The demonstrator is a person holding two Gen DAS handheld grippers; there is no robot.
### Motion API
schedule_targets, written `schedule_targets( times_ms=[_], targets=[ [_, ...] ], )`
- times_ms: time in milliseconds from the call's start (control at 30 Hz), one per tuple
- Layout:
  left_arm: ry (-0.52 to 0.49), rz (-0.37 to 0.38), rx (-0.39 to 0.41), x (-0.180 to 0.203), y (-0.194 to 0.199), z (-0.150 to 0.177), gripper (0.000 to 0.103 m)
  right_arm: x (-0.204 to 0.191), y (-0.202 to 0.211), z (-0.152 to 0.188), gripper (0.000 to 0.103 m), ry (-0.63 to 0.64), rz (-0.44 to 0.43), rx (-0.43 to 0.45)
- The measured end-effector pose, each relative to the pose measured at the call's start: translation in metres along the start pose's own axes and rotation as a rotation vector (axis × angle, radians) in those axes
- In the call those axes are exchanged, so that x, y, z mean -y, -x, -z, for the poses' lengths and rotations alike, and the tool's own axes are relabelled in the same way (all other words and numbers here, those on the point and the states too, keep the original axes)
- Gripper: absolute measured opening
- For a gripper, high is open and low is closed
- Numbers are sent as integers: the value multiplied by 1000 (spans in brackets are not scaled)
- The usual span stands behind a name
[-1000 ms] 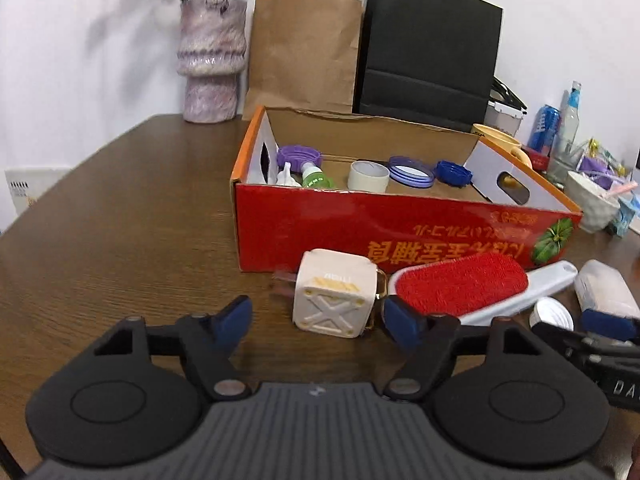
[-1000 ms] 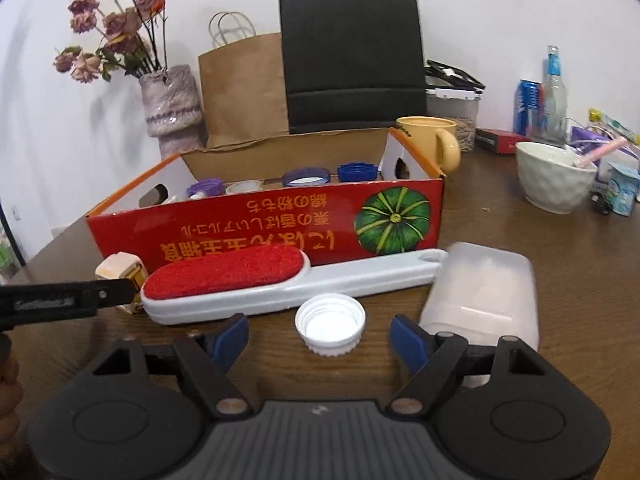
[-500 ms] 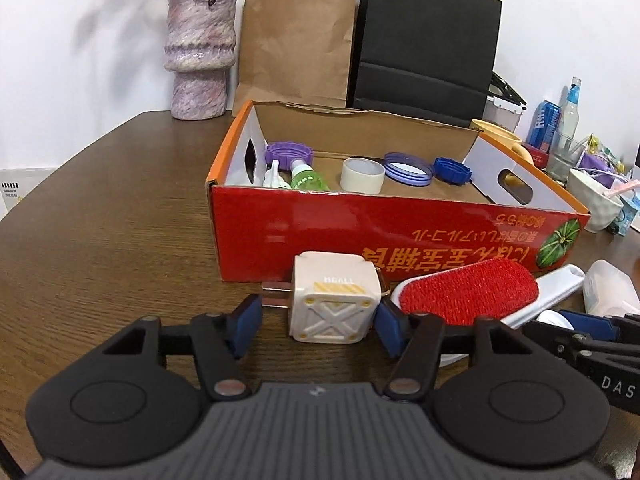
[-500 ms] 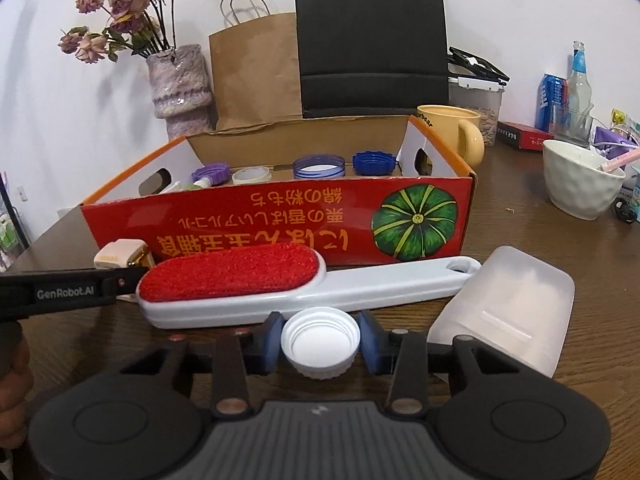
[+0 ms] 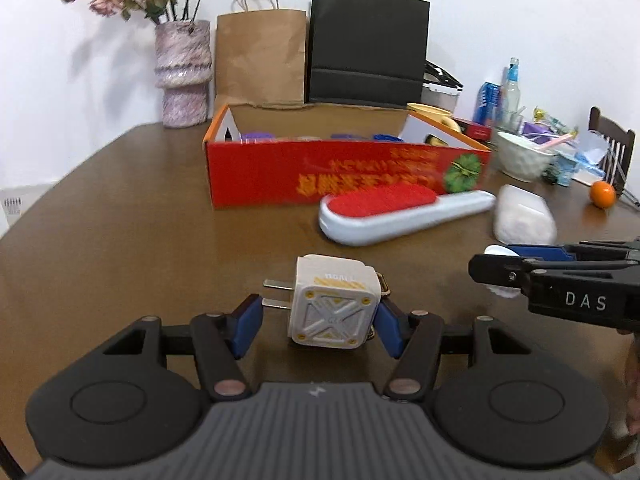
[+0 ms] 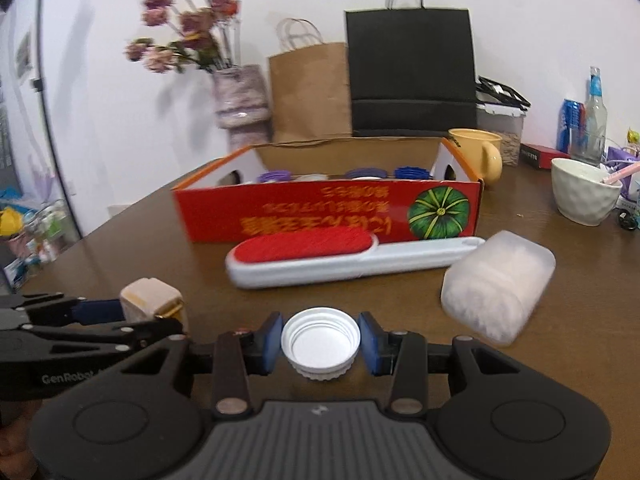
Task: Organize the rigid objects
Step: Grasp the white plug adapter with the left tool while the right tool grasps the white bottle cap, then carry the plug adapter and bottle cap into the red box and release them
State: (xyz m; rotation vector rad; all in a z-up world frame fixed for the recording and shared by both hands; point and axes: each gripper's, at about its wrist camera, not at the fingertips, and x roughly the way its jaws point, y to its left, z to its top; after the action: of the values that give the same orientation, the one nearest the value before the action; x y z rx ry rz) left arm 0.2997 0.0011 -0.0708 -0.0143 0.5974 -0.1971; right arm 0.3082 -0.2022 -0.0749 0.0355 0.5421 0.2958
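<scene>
Between the left hand-held gripper [image 5: 318, 322] pads, left wrist view: plug adapter [image 5: 335, 306], clear of the table [image 5: 120, 220], clamped across prongs and far side.
Adapter handling: rigid, compact, probably light; prong-side contact could pivot.
Right wrist view: right hand-held gripper [image 6: 320, 343] clenched on white bottle cap [image 6: 320, 343], raised.
Cap handling: stiff, very light, ribbed rim aids grip.
Likely destination: red box [image 6: 328, 216].

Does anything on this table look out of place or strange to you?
The red box has its printing and pumpkin picture upside down, so it stands inverted. The lint brush and frosted container lie loose outside it. Nothing looks spilled or broken.
</scene>
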Motion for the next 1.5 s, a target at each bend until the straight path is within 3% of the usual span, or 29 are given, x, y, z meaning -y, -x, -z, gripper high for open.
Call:
schedule_targets(
  times_ms=[200,333,667,900,1033,1267,1367,1500],
  targets=[
    [45,13,-3,9,47,27,61,-3,52,30,40,20,4,22],
    [38,19,31,14,69,27,61,1,75,39,40,10,10,41],
    [15,47,153,28,111,3,61,0,98,38,40,14,-5,88],
    [2,47,189,25,101,-31,61,3,99,7,40,43,-14,153],
    [14,79,211,15,79,-78,61,8,90,-32,40,77,-39,188],
    [66,112,123,0,-1,-174,61,32,30,-129,40,92,-137,165],
    [135,143,37,-15,-51,-211,61,48,-23,-171,40,53,-174,105],
    [179,92,-65,-28,-125,-249,61,71,-109,-212,40,-44,-208,-38]
  ],
)
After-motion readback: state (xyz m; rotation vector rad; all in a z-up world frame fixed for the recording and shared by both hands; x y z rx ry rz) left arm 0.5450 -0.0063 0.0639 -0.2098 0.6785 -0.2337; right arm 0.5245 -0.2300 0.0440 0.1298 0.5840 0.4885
